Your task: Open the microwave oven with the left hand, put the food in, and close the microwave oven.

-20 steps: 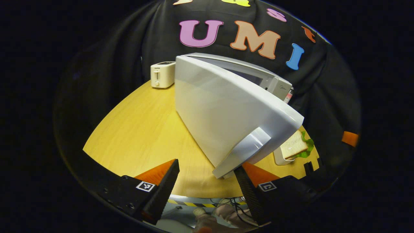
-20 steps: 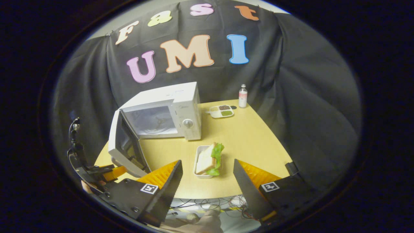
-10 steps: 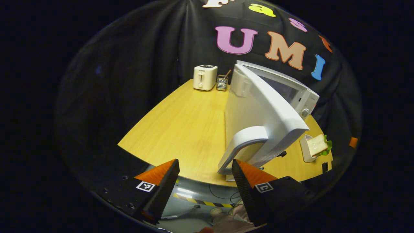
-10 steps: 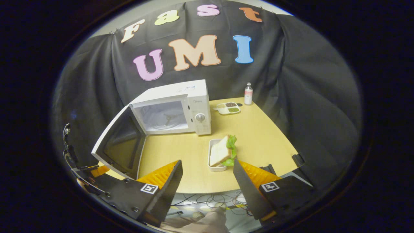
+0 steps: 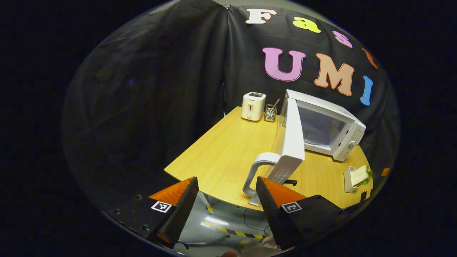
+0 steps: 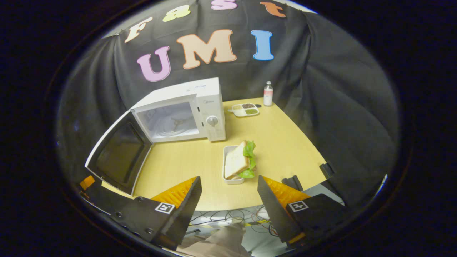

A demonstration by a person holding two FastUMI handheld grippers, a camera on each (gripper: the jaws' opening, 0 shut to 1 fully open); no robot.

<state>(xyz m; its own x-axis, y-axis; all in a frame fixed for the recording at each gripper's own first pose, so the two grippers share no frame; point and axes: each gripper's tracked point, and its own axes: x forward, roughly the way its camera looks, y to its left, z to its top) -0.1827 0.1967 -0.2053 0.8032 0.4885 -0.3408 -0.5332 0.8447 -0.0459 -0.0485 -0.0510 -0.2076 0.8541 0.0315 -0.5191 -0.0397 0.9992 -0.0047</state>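
1. Progress check: the microwave (image 6: pixel 185 109) is open, so the first step looks done. The door (image 6: pixel 119 157) is swung out wide to the left in the right gripper view, and you can see straight into the empty cavity (image 6: pixel 171 121) with its turntable. Still to go, by my read: get the food in, then shut the door.

2. The food is a sandwich (image 6: pixel 238 161) with lettuce poking out, sitting in a small white tray (image 6: pixel 225 167) on the table (image 6: pixel 278 142). It's in front of the microwave's control panel side, near the table's front edge and well apart from the cavity opening.

3. Orientation: the tray's long axis runs front to back, from your edge of the table toward the microwave. The sandwich leans on its edge in there, tilted, bread face toward the door side and lettuce toward the other side.

4. Your right gripper (image 6: pixel 228 189) hovers just short of the tray with the jaws wide apart, nothing between them, so you're roughly lined up for a grab.

5. Your left gripper (image 5: pixel 226 189) has its jaws spread too and holds nothing. The door handle (image 5: pixel 255 171) sits just beyond the gap, next to the right-hand finger; I can't tell if it touches.

6. Other stuff: toaster (image 5: pixel 252 106) at the back corner, a bottle (image 6: pixel 268 93) and a small compartment dish (image 6: pixel 244 109) beyond the microwave.
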